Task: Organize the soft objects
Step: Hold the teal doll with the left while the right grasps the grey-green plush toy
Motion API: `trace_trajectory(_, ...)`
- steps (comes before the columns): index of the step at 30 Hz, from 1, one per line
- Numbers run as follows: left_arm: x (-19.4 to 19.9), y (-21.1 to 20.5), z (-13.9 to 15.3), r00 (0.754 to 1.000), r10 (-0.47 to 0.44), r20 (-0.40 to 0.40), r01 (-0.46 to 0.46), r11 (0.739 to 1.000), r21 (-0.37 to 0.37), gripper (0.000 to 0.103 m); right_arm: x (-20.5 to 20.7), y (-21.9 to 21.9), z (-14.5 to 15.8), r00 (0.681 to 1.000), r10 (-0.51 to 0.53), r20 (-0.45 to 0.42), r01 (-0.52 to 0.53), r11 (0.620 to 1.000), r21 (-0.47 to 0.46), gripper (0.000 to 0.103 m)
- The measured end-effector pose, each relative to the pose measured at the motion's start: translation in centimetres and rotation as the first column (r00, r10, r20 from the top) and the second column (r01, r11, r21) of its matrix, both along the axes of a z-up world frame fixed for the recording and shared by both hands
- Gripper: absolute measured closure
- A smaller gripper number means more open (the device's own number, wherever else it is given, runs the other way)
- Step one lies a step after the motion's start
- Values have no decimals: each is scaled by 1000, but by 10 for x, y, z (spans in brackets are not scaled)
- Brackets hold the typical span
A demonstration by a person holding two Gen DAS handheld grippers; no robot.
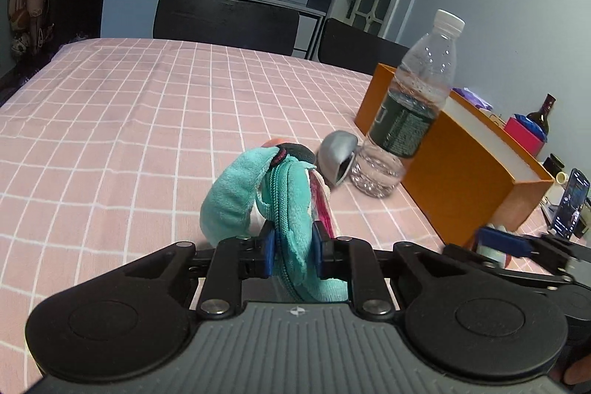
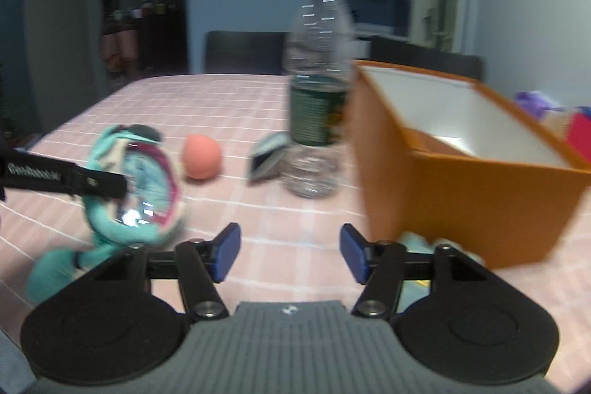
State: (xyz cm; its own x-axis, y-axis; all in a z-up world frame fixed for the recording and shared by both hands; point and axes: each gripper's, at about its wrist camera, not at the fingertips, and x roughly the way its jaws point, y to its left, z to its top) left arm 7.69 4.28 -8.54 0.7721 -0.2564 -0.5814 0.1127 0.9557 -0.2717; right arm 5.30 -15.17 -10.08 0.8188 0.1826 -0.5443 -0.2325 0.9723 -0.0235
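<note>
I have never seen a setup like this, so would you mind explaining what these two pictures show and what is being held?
There is no robot here: a person holds a two-finger gripper in each hand, and each gripper carries a camera looking along its fingers.

In the left view, the left gripper is shut on a teal plush pouch. In the right view, the right gripper is open and holds nothing.

On the pink checked tablecloth stand a water bottle and an open orange box. A pink ball and a small grey object lie there too.

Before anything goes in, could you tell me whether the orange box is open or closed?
Open: the orange box has no lid, and its white inside shows.
</note>
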Motion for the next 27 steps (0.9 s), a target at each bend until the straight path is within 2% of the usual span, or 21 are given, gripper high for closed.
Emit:
trace_trajectory(3,-4,-3,-4,1000,-6,-6,6,1000,3,81,-14,-16,-1,997,-68,21,69,996,-57,23)
trace_trajectory(7,-7,-8,-9,1000,-4,-15,4,1000,9,81,-11,-35,-11,989,-150,10,150,982,-114,21)
trace_trajectory(9,-7,-9,-12,1000,0,-13,0,1000,14,81,-2,-47,-19,985,-174,-16,172,979,-105,21)
trace_trajectory(12,-9,-11,-11,1000,4,-2,-4,1000,20,81,10,-51,-26,985,-172,-28,168,980,-110,15)
trace_trajectory(15,-9,-12,-12,1000,9,-2,-9,1000,20,81,20,-48,-31,986,-164,-25,159,978,-134,14)
trace_trajectory(20,-9,-11,-12,1000,11,-6,-11,1000,16,80,23,-41,-43,986,-165,-32,158,975,-155,23)
trace_trajectory(22,-9,-10,-13,1000,13,-9,-13,1000,12,80,22,-39,-44,986,-164,-23,158,972,-172,42)
trace_trajectory(23,-9,-9,-13,1000,13,-10,-13,1000,9,80,22,-39,-44,985,-171,-24,164,972,-171,43)
trace_trajectory(27,-9,-9,-13,1000,13,-10,-13,1000,7,80,21,-36,-43,988,-151,-20,145,972,-187,58)
